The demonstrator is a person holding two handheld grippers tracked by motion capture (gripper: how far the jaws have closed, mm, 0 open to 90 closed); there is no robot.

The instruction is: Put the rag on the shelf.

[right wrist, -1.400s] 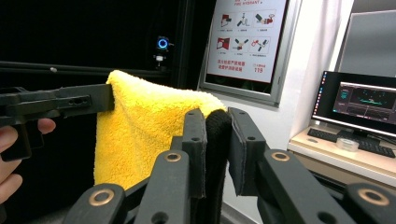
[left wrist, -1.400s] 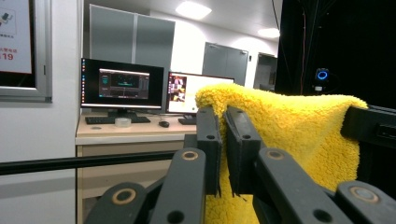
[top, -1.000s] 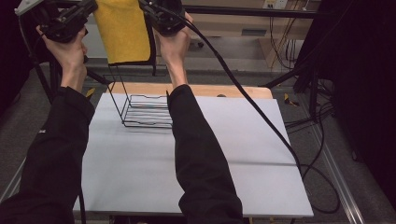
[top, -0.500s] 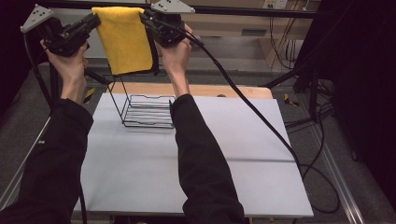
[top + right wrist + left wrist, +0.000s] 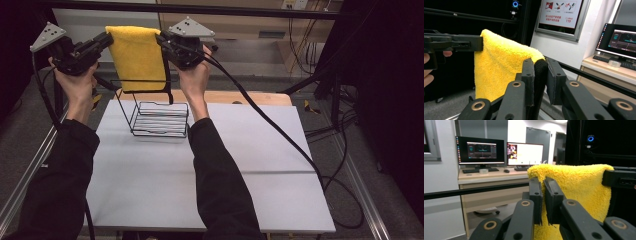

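Seen from the high view, a person's black-sleeved forearms reach forward over a white table [image 5: 215,170], a two-jaw gripper in each raised hand. Past the sleeves, a black wire rack [image 5: 159,119] stands on the far left part of the tabletop. Above and just behind the rack, a yellow towel [image 5: 137,57] hangs stretched between the two tools, well clear of the table. The left gripper [image 5: 102,41] has its jaws clamped on the towel's upper left corner, the pads pinching the fluffy cloth. The right gripper [image 5: 162,41] is likewise closed tight on the upper right corner, where a dark edge of the towel sits between its pads. Farther back, two lit monitors [image 5: 501,153] stand on a desk.
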